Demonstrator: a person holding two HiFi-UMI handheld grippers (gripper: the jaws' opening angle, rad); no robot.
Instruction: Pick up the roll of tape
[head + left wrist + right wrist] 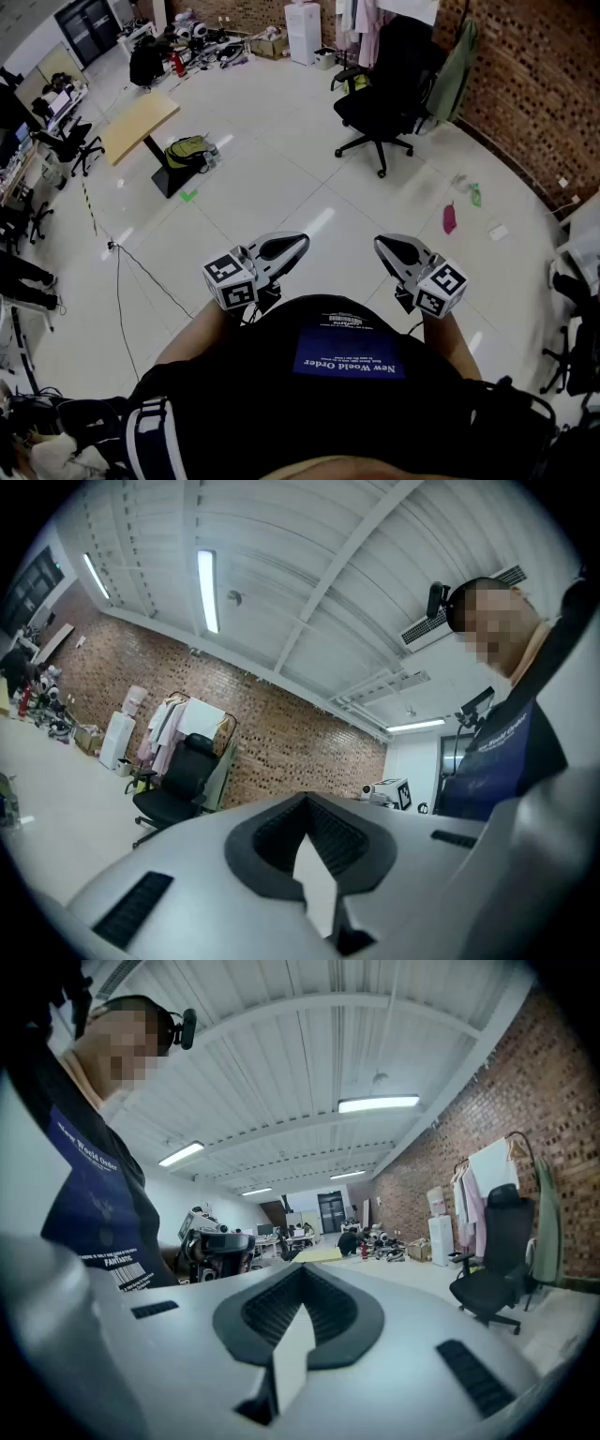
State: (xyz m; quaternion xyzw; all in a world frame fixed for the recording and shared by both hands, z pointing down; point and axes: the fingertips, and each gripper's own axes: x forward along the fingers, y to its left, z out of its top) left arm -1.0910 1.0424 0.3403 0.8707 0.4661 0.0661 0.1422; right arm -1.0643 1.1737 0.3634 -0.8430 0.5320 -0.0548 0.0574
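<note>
No roll of tape shows in any view. I hold both grippers level in front of my body, over a white tiled floor. In the head view my left gripper [296, 241] points away from me with its jaws together and nothing between them. My right gripper [381, 243] sits beside it at the same height, jaws also together and empty. The left gripper view shows the left gripper [307, 801] shut, with a black office chair [178, 785] and a brick wall beyond it. The right gripper view shows the right gripper [302, 1271] shut, facing the far end of the room.
A black office chair [384, 94] stands ahead on the right by the brick wall [534, 84]. A wooden table [139, 125] and a green backpack [187, 150] are ahead on the left. A pink object [449, 218] lies on the floor, and a cable [118, 291] runs along the left.
</note>
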